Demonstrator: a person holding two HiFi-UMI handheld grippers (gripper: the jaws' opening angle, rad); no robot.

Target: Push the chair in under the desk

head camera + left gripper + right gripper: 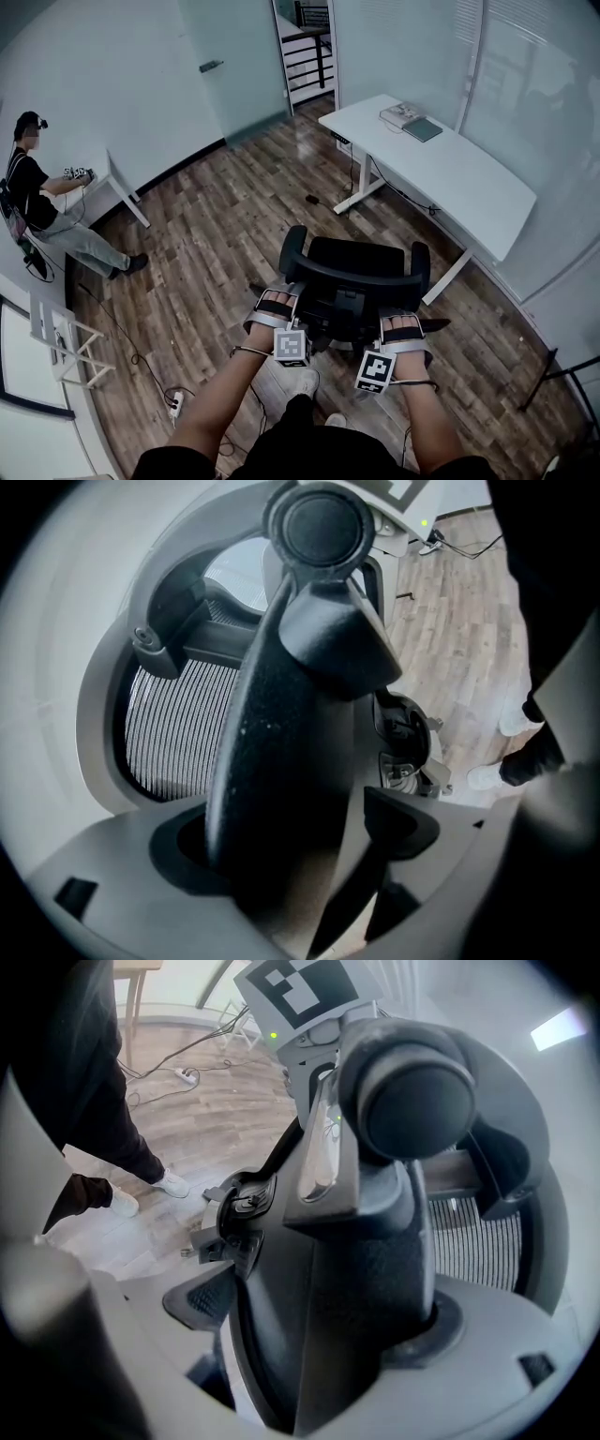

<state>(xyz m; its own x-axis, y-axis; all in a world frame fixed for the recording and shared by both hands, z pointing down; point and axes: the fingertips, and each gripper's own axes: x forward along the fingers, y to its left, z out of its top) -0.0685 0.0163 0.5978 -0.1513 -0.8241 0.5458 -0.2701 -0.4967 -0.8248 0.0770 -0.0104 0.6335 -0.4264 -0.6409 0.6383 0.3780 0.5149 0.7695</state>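
Head view shows the black chair [361, 272] standing on the wooden floor [234, 216] with its back toward the person, well short of the white table [473, 187], which runs along the glass wall at the upper right. The left claw [277, 314] and the right claw [403, 328] sit at either side of the chair's back. Each gripper view shows its claw clenched on a black bar of the chair's frame, with the mesh backrest [173, 724] just beyond it. The push looks barely begun. The main risk, as I judge it, is the angle: the chair faces roughly the table's near end, and its right armrest [421, 262] is already close to the nearer table leg [448, 274]. A straight shove could drive the armrest or the wheeled base into that leg. Uneven pressure from the two claws could spin the chair on its casters instead of rolling it. The bars are rounded, so a hard push may also let a claw slide along them. Whether the armrests pass below the table's edge cannot be told from here. The open bay lies between that leg and the farther one [361, 192], where a cable [403, 195] hangs and a small dark thing [312, 200] lies on the floor. The floor left of the chair is open, giving room to swing it round first.
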